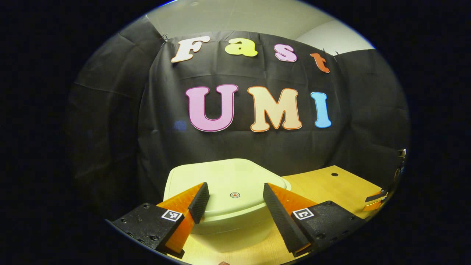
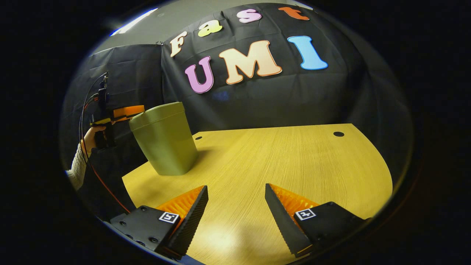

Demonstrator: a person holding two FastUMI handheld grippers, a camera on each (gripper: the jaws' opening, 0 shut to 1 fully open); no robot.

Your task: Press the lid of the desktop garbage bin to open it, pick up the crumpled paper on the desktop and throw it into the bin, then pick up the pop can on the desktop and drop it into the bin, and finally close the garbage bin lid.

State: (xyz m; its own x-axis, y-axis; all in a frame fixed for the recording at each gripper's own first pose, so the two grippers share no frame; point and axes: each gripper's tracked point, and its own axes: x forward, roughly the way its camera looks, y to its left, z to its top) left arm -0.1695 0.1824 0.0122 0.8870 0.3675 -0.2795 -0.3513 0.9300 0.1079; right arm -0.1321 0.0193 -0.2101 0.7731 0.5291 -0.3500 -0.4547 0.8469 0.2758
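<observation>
Both grippers' fingers (image 1: 200,200) apart, level.

In the left gripper view, the pale green plastic bin (image 1: 228,198) has its base cut off below; the other gripper (image 1: 375,200), right of it, is clipped at the edge.

A: What lies ahead of the left tongs (image 1: 235,206)?
B: A pale green plastic bin (image 1: 228,221), lid (image 1: 224,184) down, on the light wooden surface (image 1: 331,187); tong fingers (image 1: 198,202) spread apart above it.
</observation>
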